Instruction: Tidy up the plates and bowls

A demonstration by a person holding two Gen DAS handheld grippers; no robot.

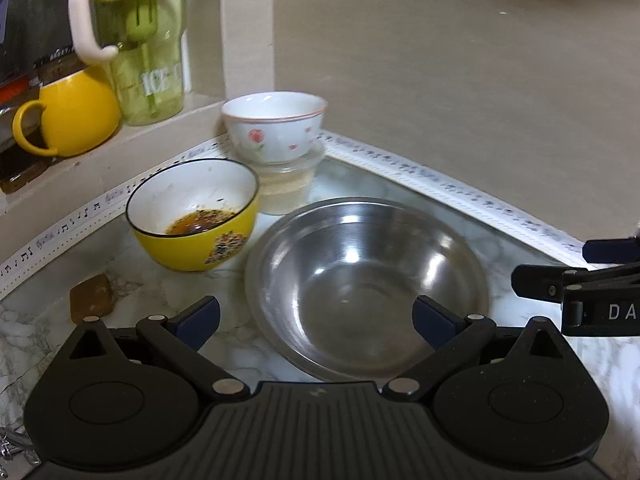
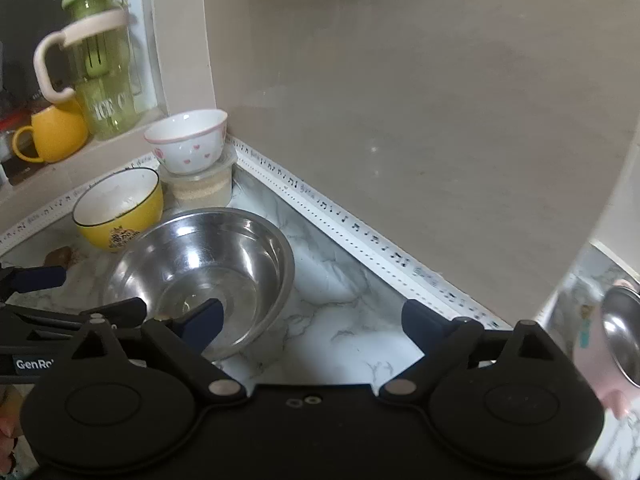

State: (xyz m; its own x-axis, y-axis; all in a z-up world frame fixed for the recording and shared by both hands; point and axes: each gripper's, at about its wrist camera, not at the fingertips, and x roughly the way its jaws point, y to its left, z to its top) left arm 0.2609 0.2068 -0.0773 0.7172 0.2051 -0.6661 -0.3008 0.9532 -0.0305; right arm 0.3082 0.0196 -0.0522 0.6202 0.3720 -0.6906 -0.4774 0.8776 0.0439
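Note:
A steel bowl (image 1: 366, 280) (image 2: 200, 276) sits on the marble counter (image 1: 420, 196) in the corner. Behind it to the left stands a yellow bowl (image 1: 196, 216) (image 2: 120, 208) with brown sauce dregs. A white flowered bowl (image 1: 274, 126) (image 2: 188, 142) rests on a clear plastic tub (image 1: 286, 184) (image 2: 202, 188) in the corner. My left gripper (image 1: 316, 320) is open over the steel bowl's near rim, its right finger inside the bowl. My right gripper (image 2: 312, 320) is open and empty above bare counter, to the right of the steel bowl.
A ledge at the left holds a yellow mug (image 1: 72, 116) (image 2: 50, 134) and a green handled bottle (image 1: 140, 40) (image 2: 96, 64). A brown lump (image 1: 90, 296) lies on the counter. A pink-and-steel dish (image 2: 616, 344) shows at the far right. Beige walls close the corner.

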